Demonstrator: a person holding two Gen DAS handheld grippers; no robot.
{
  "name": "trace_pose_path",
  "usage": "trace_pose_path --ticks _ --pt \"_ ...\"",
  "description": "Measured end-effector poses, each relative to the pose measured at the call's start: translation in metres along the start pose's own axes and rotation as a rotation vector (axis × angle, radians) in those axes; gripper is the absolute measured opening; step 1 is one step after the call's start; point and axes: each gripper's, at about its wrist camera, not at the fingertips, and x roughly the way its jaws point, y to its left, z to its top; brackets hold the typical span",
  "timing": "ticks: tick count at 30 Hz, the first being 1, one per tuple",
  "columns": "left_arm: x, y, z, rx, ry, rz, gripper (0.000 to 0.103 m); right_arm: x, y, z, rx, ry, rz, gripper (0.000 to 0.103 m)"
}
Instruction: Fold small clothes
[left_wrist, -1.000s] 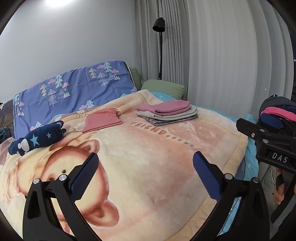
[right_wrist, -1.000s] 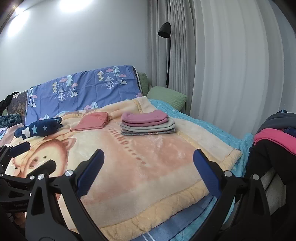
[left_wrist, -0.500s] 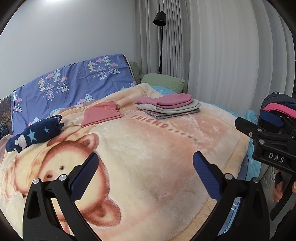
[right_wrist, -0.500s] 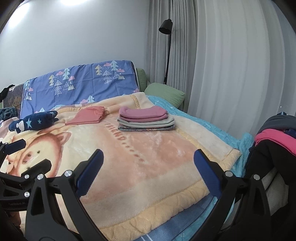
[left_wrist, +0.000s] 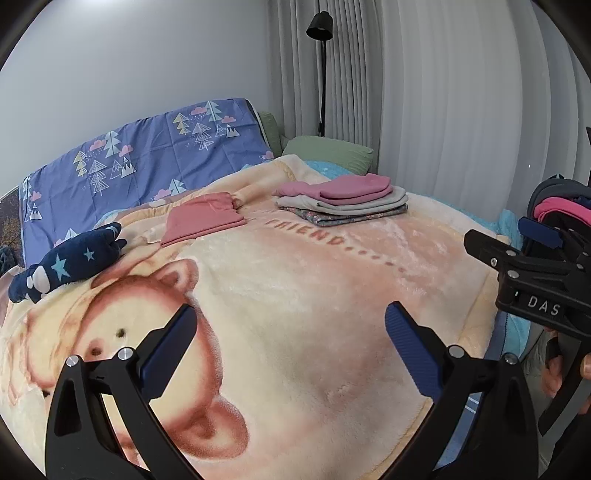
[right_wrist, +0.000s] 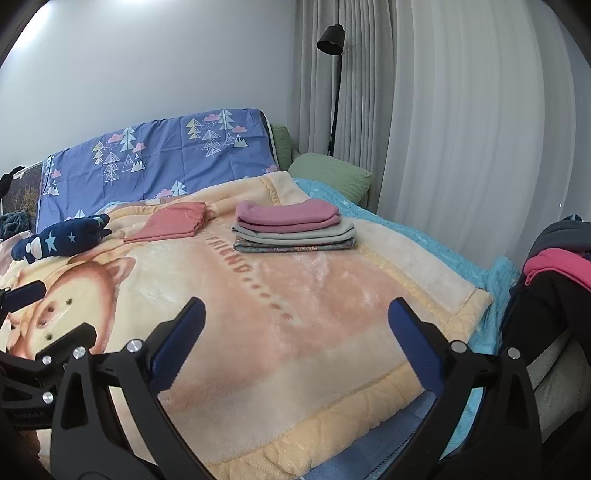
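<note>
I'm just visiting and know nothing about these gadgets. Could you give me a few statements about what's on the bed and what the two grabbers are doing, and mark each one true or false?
1. The stack of folded clothes has a pink piece on top. True.
2. The left gripper is clamping a garment. False: its jaws are spread apart with nothing between them.
3. A salmon-pink folded garment lies apart from the stack, on the blanket. True.
4. The right gripper is shut. False: it is open and empty.
5. The navy star-patterned item sits on top of the stack. False: it lies by itself toward the left side of the bed.
</note>
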Motion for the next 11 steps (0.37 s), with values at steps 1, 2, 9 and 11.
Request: trace_pose_path --ticks 1,2,9,11 --pt "0.0006 0.0002 -0.0001 0.002 0.002 0.000 0.102 0.0012 0.0004 0.0000 0.000 0.002 -0.001 0.101" --pt "0.0008 0.0007 -0.0004 0.003 0.003 0.000 0.102 0.0020 0.0007 -0.0001 -0.002 0.004 -0.002 0.101" --pt "0.0020 0.0024 -0.0015 0.003 0.007 0.005 0.102 0.0041 0.0034 0.0003 -0.009 0.009 0.000 0.101" --pt "0.0018 0.0026 -0.0014 0.004 0.005 0.006 0.102 0.0047 0.0047 0.0004 -0.013 0.010 0.003 0.101"
